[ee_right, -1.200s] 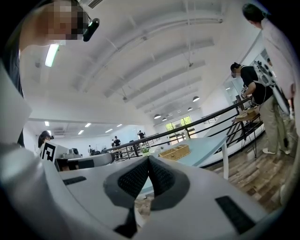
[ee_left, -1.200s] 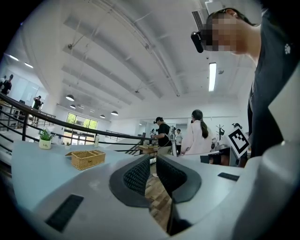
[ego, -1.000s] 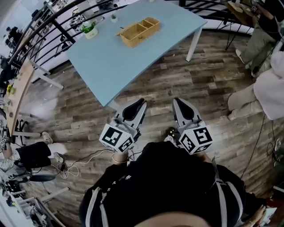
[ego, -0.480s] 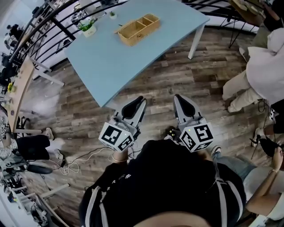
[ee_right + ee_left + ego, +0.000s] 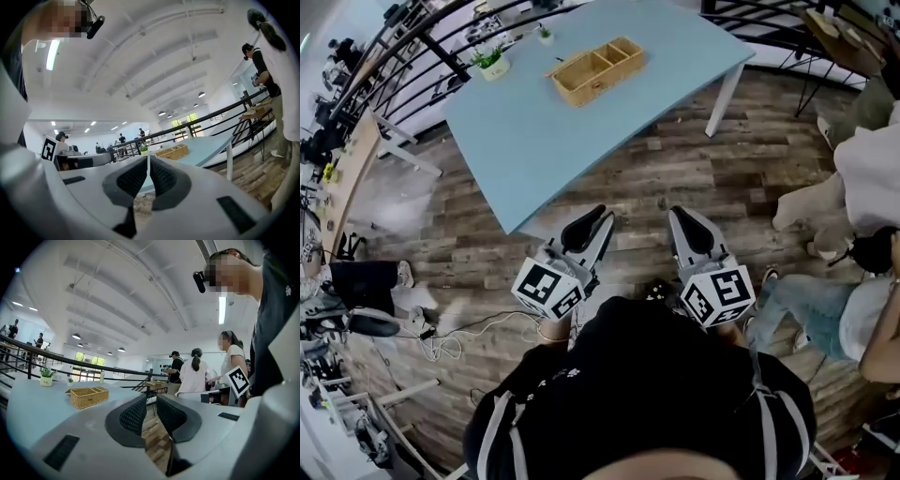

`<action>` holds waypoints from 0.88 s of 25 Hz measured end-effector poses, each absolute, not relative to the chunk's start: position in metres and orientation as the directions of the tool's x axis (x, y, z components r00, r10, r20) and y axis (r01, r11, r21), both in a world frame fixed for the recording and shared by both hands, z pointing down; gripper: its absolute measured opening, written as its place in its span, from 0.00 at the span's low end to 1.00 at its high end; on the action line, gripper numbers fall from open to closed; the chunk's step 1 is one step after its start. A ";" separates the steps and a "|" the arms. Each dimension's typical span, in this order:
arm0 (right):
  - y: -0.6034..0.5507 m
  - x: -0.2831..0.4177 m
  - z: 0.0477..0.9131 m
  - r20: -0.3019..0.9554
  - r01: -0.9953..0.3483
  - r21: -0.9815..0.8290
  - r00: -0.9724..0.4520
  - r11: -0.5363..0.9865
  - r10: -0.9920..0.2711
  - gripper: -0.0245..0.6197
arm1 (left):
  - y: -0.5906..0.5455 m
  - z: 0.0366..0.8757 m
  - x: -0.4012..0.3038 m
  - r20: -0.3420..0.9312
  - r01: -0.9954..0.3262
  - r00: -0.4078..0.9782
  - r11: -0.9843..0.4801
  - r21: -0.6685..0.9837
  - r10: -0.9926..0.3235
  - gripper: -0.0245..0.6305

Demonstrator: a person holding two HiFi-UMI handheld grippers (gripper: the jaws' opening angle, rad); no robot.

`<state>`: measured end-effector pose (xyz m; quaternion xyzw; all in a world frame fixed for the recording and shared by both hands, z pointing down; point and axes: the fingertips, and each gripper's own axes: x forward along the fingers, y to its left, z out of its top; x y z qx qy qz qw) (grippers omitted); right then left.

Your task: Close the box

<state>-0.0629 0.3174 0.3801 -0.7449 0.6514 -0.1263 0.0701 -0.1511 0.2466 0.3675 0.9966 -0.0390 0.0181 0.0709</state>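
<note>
Wicker box [image 5: 596, 67] contents, seemingly indistinct.

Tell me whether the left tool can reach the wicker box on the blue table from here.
Probably not yet. The left tool hangs over the wood floor, short of the table's near corner, while the wicker box sits toward the far edge. Nothing blocks the way; stepping closer should do.

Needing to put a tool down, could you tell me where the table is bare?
The light blue table is bare from the woven wicker box to its near corner; crowded around box and green potted plant.
</note>
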 end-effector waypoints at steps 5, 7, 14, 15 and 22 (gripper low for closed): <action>0.315 -0.050 0.381 0.108 -0.962 -0.243 0.101 -0.124 -0.989 0.09 | 0.244 0.368 -0.142 0.041 -0.096 0.995 -0.984 0.150 -0.091 0.14; 0.314 -0.048 0.382 0.109 -0.962 -0.243 0.099 -0.123 -0.989 0.10 | 0.241 0.370 -0.143 0.044 -0.105 0.994 -0.982 0.155 -0.100 0.15; 0.295 -0.035 0.382 0.123 -0.969 -0.232 0.061 -0.088 -0.991 0.13 | 0.220 0.372 -0.126 0.033 -0.126 0.992 -0.973 0.192 -0.121 0.17; 0.290 -0.032 0.384 0.123 -0.968 -0.236 0.059 -0.087 -0.991 0.13 | 0.215 0.375 -0.123 0.033 -0.129 0.992 -0.972 0.197 -0.125 0.18; 0.245 -0.002 0.383 0.129 -0.966 -0.245 0.053 -0.083 -0.990 0.15 | 0.164 0.376 -0.095 0.017 -0.136 0.991 -0.965 0.224 -0.136 0.20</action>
